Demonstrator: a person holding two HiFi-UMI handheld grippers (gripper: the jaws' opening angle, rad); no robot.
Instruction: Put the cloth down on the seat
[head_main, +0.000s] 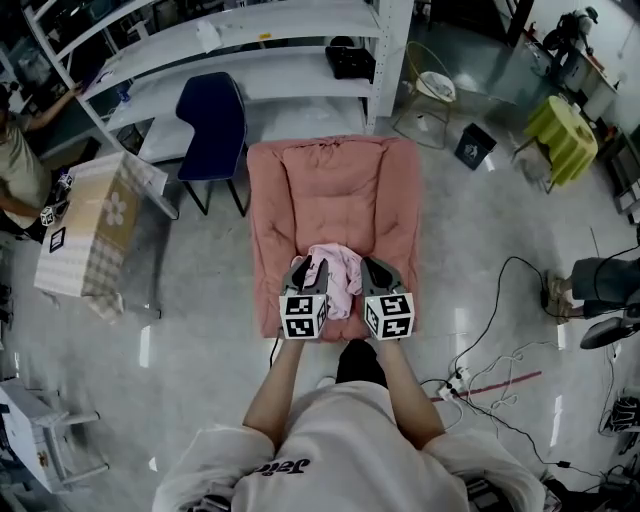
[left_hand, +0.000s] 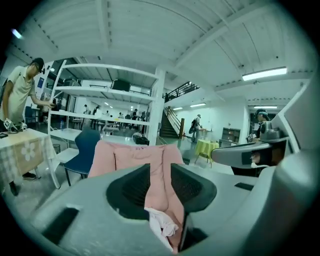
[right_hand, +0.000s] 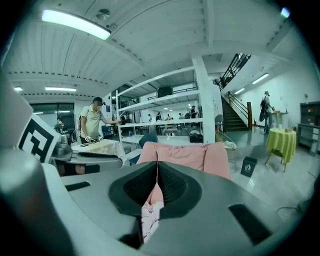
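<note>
A pale pink cloth (head_main: 337, 278) lies bunched on the front of a pink cushioned seat (head_main: 335, 190), held between my two grippers. My left gripper (head_main: 308, 272) is at its left edge. In the left gripper view the jaws of my left gripper (left_hand: 160, 185) stand a little apart, the cloth (left_hand: 161, 222) fills the gap low down, and the seat (left_hand: 135, 157) shows through above. My right gripper (head_main: 378, 272) is at the cloth's right edge. In the right gripper view my right gripper (right_hand: 157, 182) has its jaws almost together, with the cloth (right_hand: 149, 215) pinched and hanging below.
A dark blue chair (head_main: 212, 125) stands left of the seat, with white shelving (head_main: 250, 40) behind it. A table with a checked cover (head_main: 85, 235) and a person (head_main: 15, 170) are at the far left. Cables (head_main: 490, 380) trail on the floor at right, near a black bin (head_main: 474, 146).
</note>
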